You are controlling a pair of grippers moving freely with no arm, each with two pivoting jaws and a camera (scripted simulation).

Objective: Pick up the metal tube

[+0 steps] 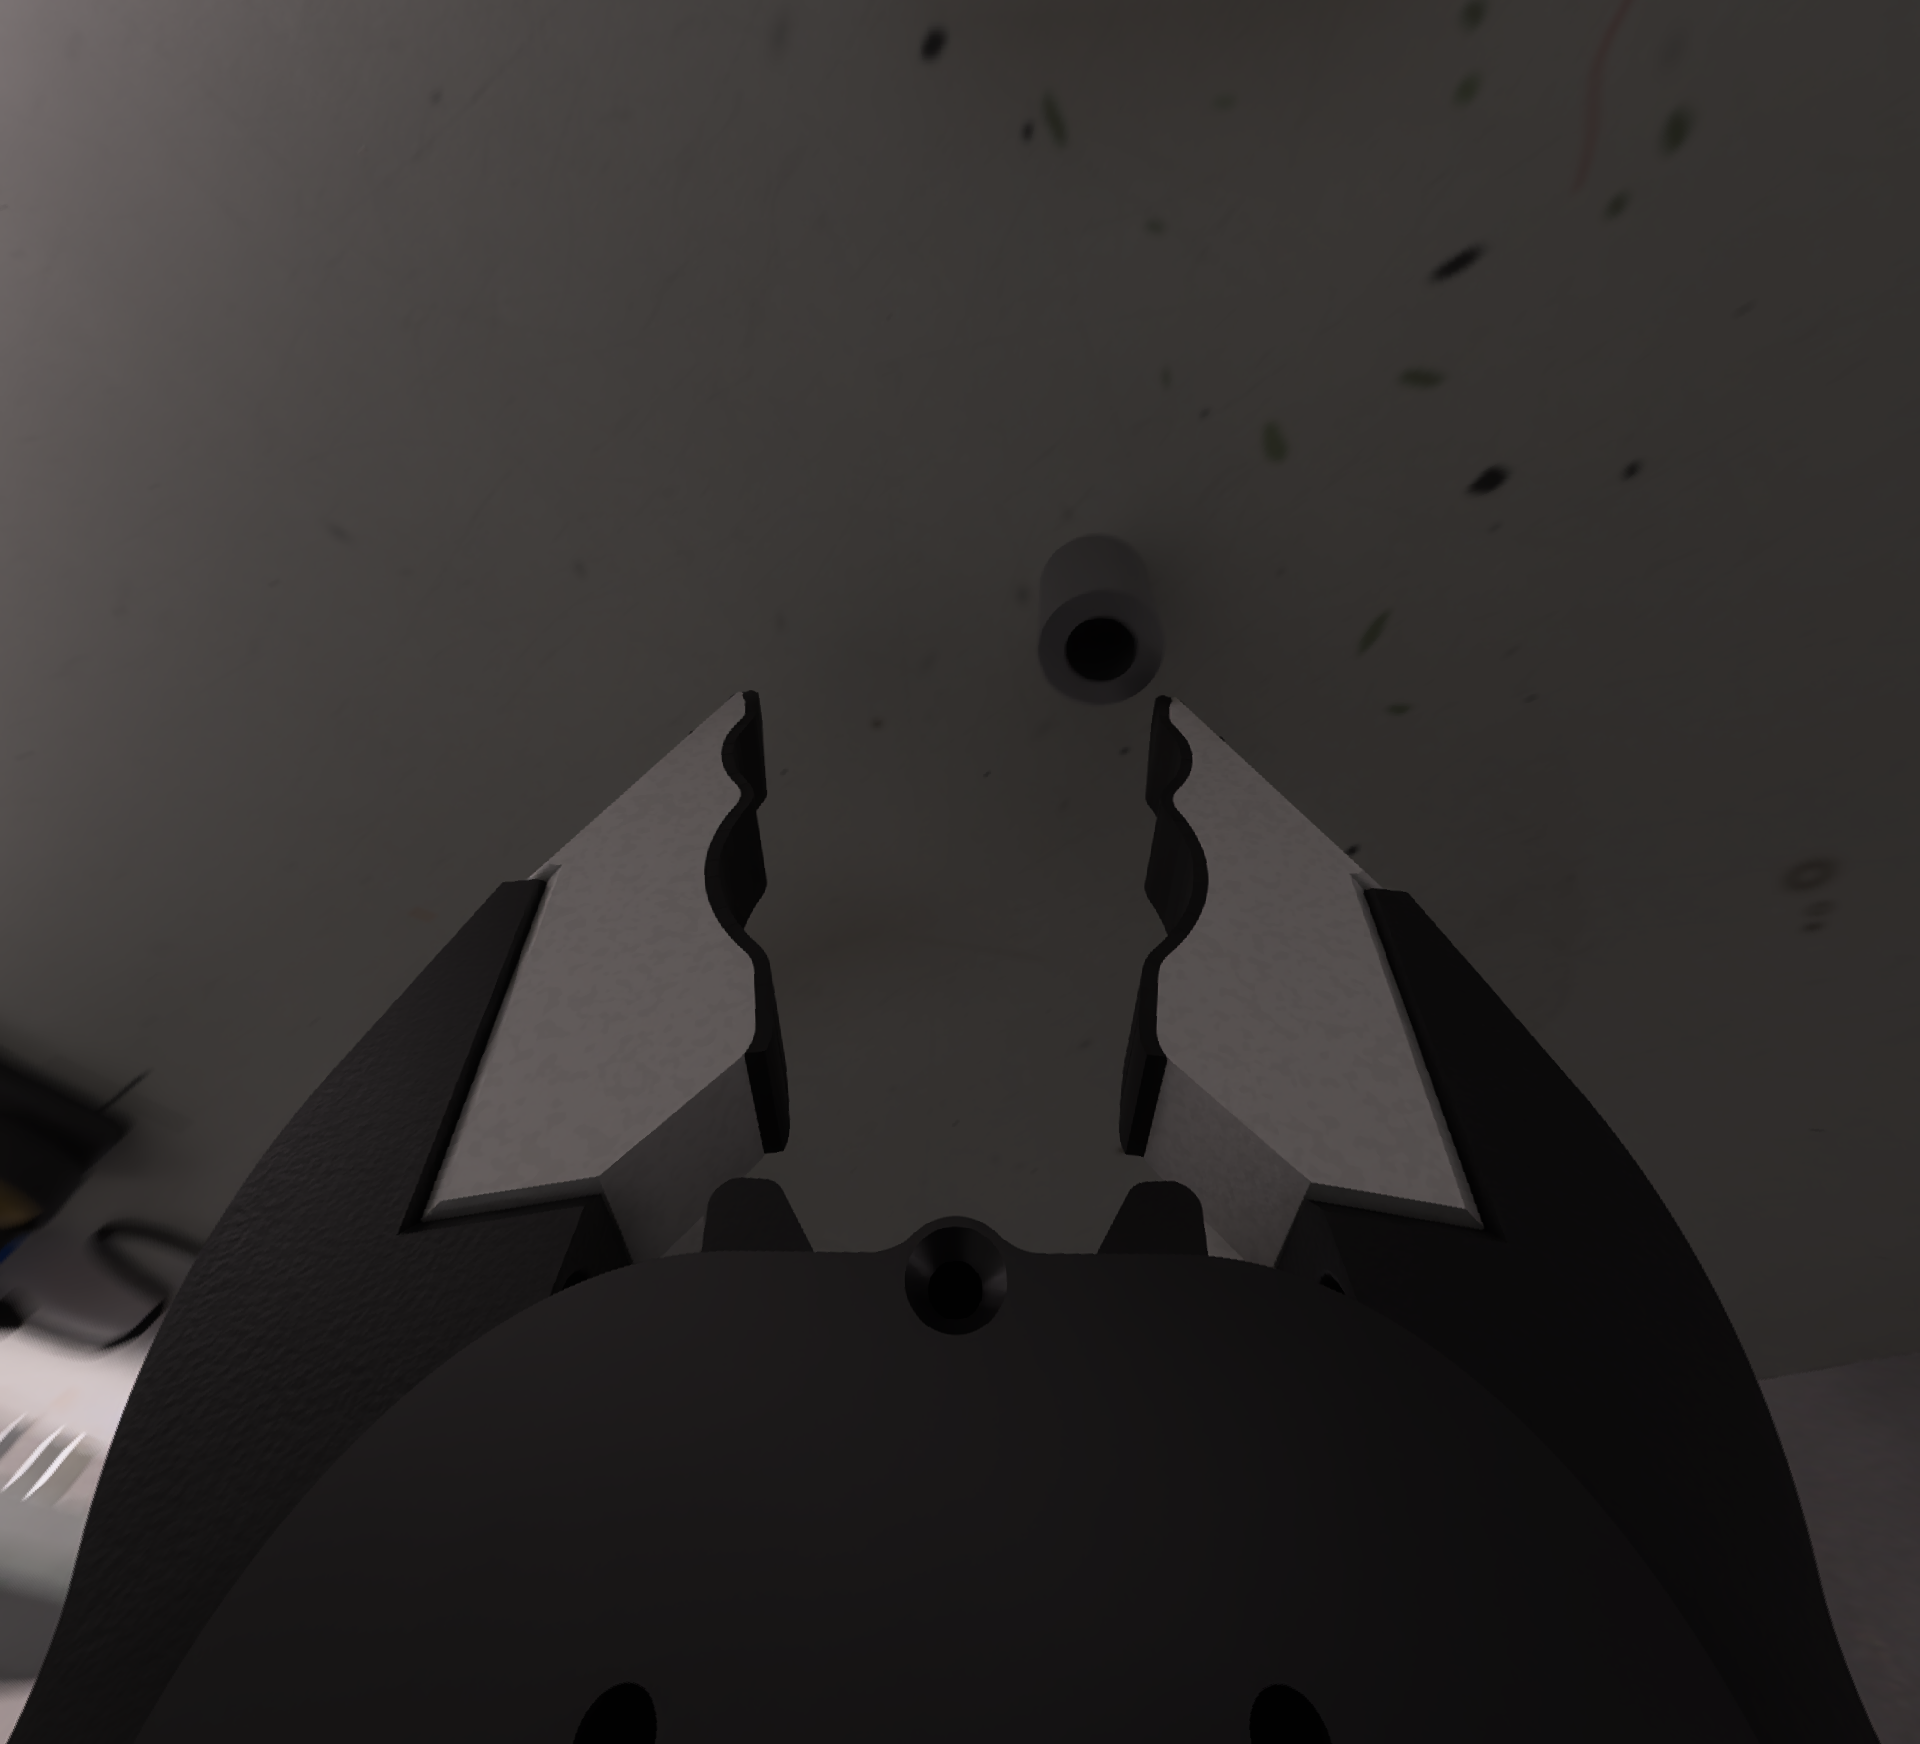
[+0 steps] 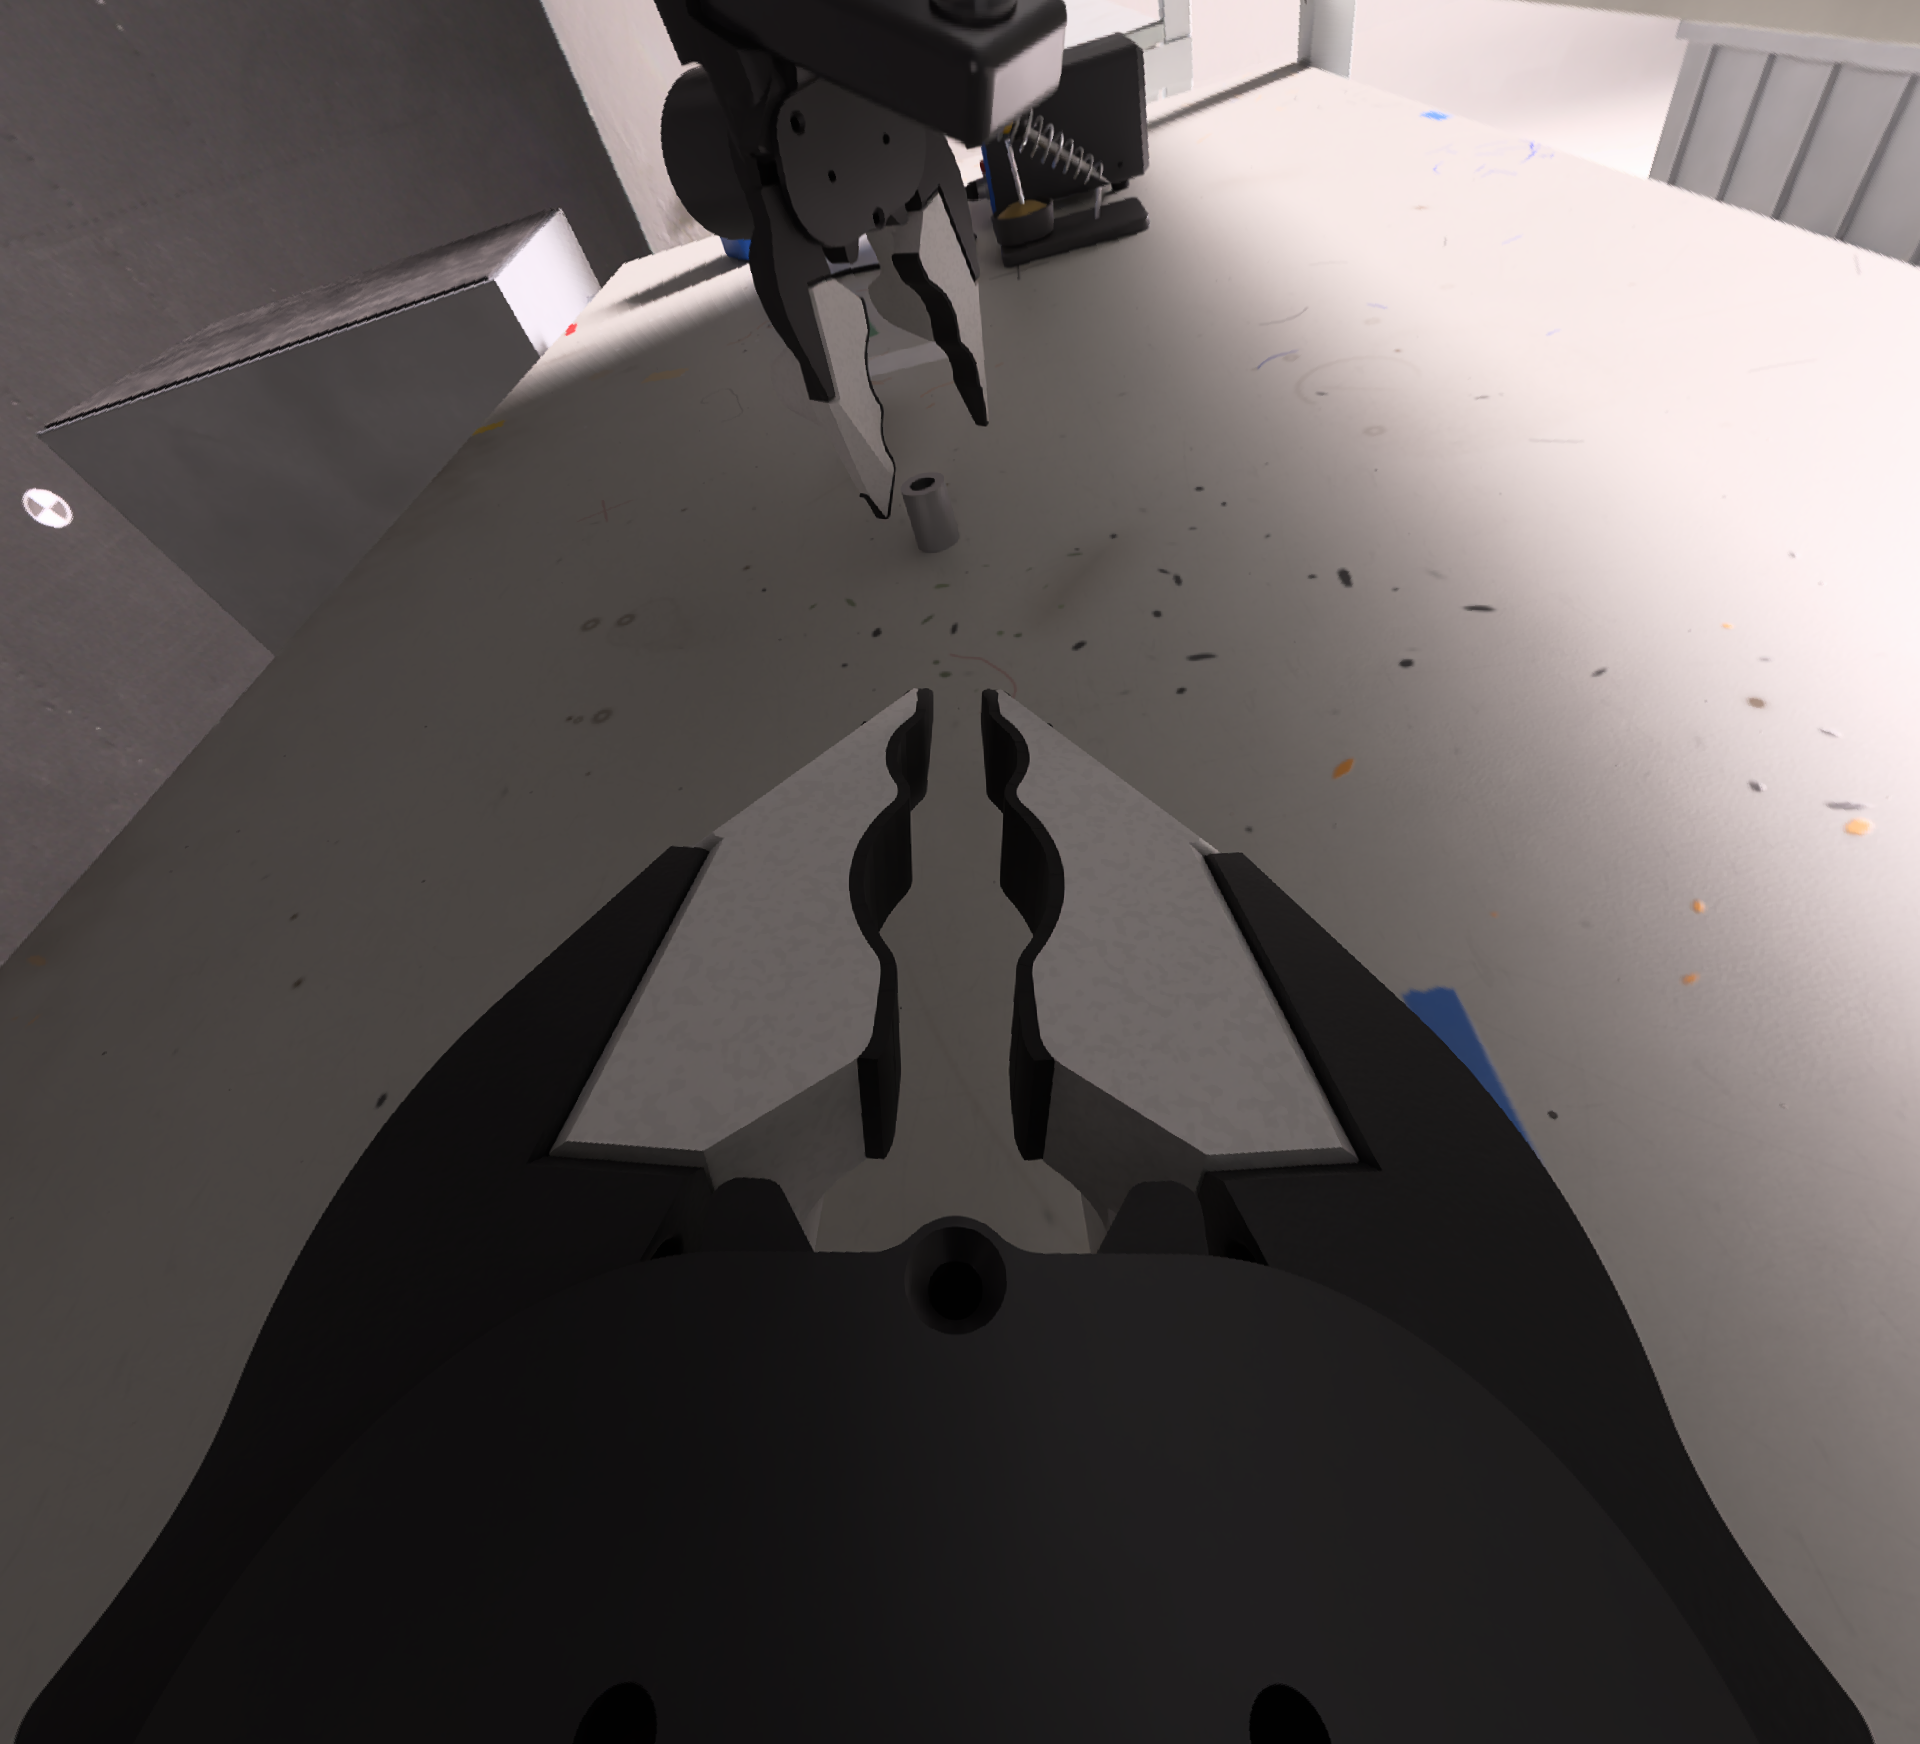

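The metal tube (image 1: 1096, 624) is a short grey cylinder standing upright on the white speckled table (image 1: 520, 344), its bore facing up. My left gripper (image 1: 956, 702) is open and empty, pointing down at the table. The tube stands just beyond its fingertips, closer to the right finger (image 1: 1247, 863). In the right wrist view the tube (image 2: 930, 515) stands under the left gripper (image 2: 932, 466), next to its lower fingertip. My right gripper (image 2: 956, 695) is nearer the camera, well short of the tube. Its fingers are almost together with a thin gap and hold nothing.
A grey box (image 2: 312, 406) stands at the table's left. A black soldering stand with a coil (image 2: 1070, 177) is behind the left gripper. A white slatted panel (image 2: 1787, 125) is at the far right. Blue tape (image 2: 1455, 1040) lies by my right gripper.
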